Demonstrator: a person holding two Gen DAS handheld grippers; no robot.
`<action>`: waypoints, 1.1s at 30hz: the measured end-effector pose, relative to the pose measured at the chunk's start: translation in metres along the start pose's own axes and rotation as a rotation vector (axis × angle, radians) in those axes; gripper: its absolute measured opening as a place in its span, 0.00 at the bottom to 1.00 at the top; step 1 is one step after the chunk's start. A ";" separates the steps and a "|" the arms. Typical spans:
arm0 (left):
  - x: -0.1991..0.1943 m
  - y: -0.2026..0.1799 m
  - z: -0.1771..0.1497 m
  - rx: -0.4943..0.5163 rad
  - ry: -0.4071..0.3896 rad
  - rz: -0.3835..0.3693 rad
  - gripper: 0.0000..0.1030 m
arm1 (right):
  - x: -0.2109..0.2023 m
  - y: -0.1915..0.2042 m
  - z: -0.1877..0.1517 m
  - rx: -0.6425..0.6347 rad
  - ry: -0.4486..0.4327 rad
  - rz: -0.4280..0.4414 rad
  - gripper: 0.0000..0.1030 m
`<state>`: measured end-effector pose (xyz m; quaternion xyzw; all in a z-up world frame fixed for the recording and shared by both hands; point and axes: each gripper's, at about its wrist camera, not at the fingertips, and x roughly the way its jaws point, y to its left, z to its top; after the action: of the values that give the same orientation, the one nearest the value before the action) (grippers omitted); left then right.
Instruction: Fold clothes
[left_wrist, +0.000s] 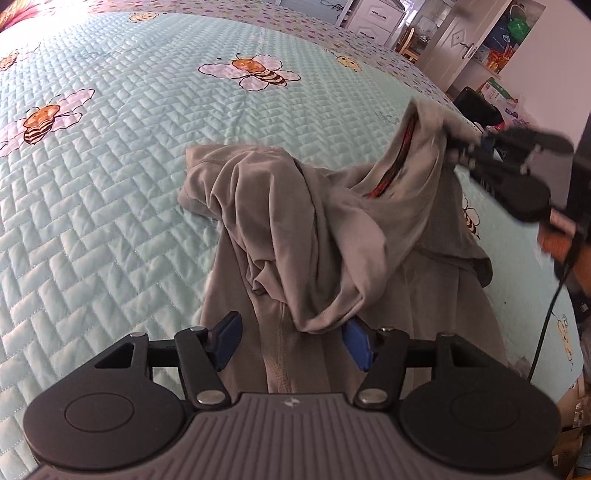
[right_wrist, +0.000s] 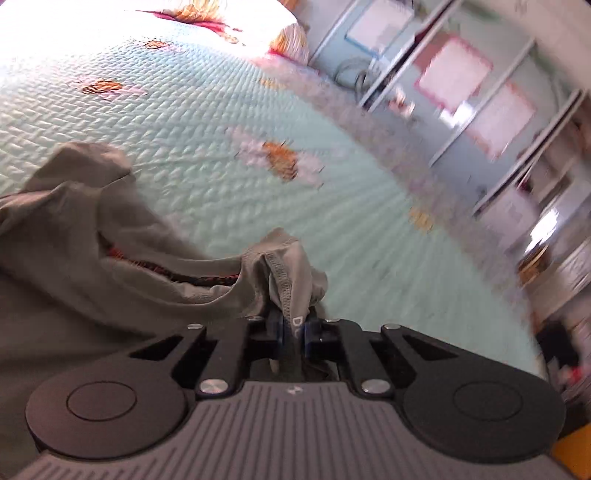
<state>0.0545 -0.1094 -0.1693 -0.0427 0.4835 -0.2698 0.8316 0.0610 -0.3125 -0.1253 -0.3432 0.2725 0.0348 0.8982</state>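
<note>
Step in hand, as I read it: spreading the crumpled grey garment (left_wrist: 295, 229) flat before any fold. To do it well, the right tool (right_wrist: 293, 330) should keep its pinch on the hemmed edge and draw it out sideways and low over the bed (left_wrist: 110, 184), not up, so the cloth slides flat instead of bunching. The left tool (left_wrist: 291, 343) needs a matching edge, the near hem right under it looks the best pick, so the 2 grips can tension the fabric between them. Risk: the left catches 2 layers from the folded lump ahead of it, which would lock the twist in.

Right tool: clenched on the garment, stitched hem pinched between its blue pads (right_wrist: 312, 330), fabric bunching just ahead of the tips and trailing off to its left. The left wrist view shows the same: this tool off to the right, holding a raised corner of the cloth above the bed. A red-black inner trim shows in the opening just left of the grip. View is motion-blurred, so the exact depth of the bite is hard to judge.

Left tool: released, jaws partly apart, holding nothing. A hanging fold of cloth sits between the 2 blue pads (left_wrist: 227, 339) and overlaps the right-hand pad, so contact there is possible but I cannot tell; no pinch.

Garment: on the bed's quilted bee-print cover, heaped directly ahead of the left tool, lifted corner out to its right.
</note>
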 end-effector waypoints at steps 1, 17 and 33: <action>0.001 -0.001 0.002 0.008 -0.008 0.013 0.61 | 0.006 -0.011 0.012 -0.030 -0.040 -0.096 0.05; 0.008 -0.008 0.028 0.087 -0.083 -0.007 0.62 | 0.005 -0.100 -0.094 1.035 0.037 0.212 0.57; 0.045 -0.050 0.149 0.183 -0.245 0.179 0.07 | -0.087 -0.048 -0.180 1.248 0.129 0.184 0.58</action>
<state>0.1748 -0.2025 -0.1092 0.0439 0.3540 -0.2304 0.9054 -0.0849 -0.4523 -0.1629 0.2683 0.3236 -0.0745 0.9043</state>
